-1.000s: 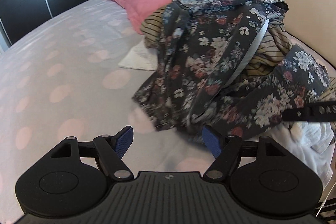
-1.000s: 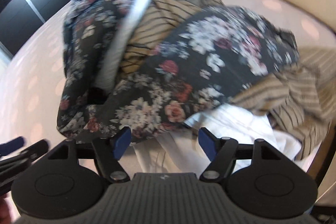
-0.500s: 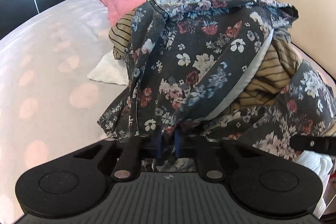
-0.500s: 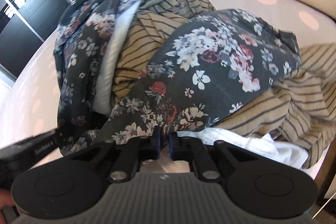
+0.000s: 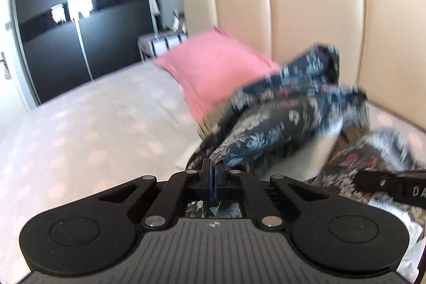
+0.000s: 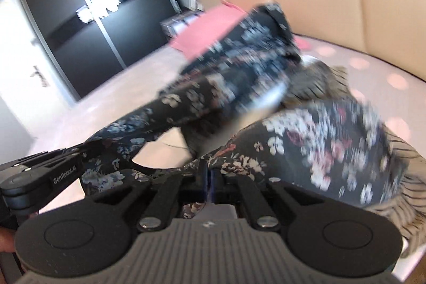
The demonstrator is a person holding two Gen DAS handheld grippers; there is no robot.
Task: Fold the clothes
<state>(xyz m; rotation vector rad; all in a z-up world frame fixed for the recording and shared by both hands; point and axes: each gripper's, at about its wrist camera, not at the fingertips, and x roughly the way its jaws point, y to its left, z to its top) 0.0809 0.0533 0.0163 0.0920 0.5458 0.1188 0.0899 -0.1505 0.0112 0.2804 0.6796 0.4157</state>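
On the bed (image 5: 93, 129), beside the pink pillow (image 5: 213, 65), the floral garment (image 5: 279, 119) is gripped by left tongs (image 5: 213, 177) and right tongs (image 6: 209, 178), both clenched, likely for spreading before folding.

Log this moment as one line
left gripper: shut on dark floral garment | right gripper: shut on it | garment lifted, above bed

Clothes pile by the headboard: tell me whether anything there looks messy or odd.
Yes. The clothes pile is a jumbled heap against the pink pillow; a striped garment is tangled beneath the floral garment, which both grippers pinch.
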